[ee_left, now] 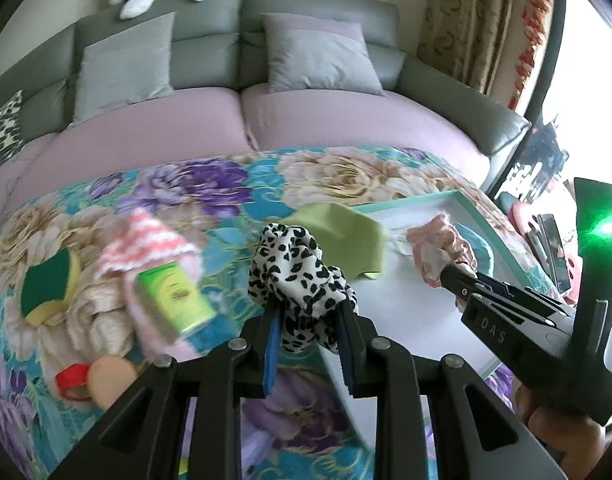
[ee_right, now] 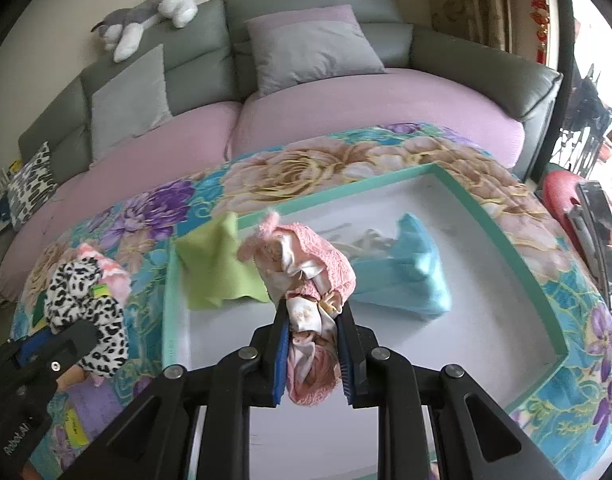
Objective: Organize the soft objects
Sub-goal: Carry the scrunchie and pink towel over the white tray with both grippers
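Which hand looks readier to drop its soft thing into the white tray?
Probably the right. Its fingers hold the pink scrunchie already over the tray, near the blue cloth. The left fingers hold the leopard-print scrunchie just short of the tray's edge.

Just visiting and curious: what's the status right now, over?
Left gripper shut on spotted scrunchie. Right gripper shut on pink scrunchie, over tray. Green cloth draped over tray's rim.
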The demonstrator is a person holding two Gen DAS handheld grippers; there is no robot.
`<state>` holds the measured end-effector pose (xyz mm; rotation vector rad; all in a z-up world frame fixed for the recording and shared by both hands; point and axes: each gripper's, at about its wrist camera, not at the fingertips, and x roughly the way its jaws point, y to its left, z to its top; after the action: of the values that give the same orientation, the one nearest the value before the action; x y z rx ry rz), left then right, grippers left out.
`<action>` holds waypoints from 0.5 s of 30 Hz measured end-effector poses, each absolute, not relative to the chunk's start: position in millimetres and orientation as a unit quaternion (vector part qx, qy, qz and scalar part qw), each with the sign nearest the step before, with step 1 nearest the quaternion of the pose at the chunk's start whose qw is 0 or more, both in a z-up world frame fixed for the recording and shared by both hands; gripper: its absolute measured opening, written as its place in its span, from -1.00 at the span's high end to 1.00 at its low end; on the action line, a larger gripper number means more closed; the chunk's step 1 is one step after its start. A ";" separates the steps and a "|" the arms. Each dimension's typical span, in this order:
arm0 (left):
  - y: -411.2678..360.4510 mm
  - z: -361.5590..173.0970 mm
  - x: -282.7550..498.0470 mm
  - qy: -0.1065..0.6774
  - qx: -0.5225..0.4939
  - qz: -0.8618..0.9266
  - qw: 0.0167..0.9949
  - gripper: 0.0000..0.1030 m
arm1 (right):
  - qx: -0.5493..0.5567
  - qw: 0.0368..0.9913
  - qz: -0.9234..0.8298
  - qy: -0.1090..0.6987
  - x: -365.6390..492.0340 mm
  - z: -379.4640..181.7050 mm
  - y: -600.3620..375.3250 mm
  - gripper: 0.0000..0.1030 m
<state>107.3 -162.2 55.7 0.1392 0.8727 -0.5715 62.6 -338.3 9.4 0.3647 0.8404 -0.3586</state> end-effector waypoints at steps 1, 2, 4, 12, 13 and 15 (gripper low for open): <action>-170.6 53.5 107.0 0.419 0.072 -0.277 0.862 0.48 | 0.177 0.880 -0.175 0.405 60.9 8.2 -341.6 0.56; -176.5 51.6 106.8 0.419 0.077 -0.280 0.860 0.48 | 0.181 0.878 -0.177 0.407 58.2 6.8 -346.5 0.56; -190.0 46.6 107.1 0.423 0.089 -0.283 0.856 0.48 | 0.187 0.874 -0.182 0.411 54.2 4.9 -353.5 0.56; -221.7 25.8 107.6 0.436 0.097 -0.300 0.843 0.43 | 0.185 0.868 -0.208 0.410 38.0 8.4 -371.6 0.54; -223.4 22.0 105.9 0.437 0.099 -0.302 0.841 0.43 | 0.184 0.868 -0.210 0.411 37.9 8.3 -372.1 0.54; -225.5 16.2 103.7 0.439 0.104 -0.303 0.839 0.43 | 0.185 0.869 -0.211 0.408 37.3 8.4 -373.5 0.54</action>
<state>103.7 -225.5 16.2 0.2197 0.9290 -0.6416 37.3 -373.5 8.4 0.3865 0.8541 -0.4409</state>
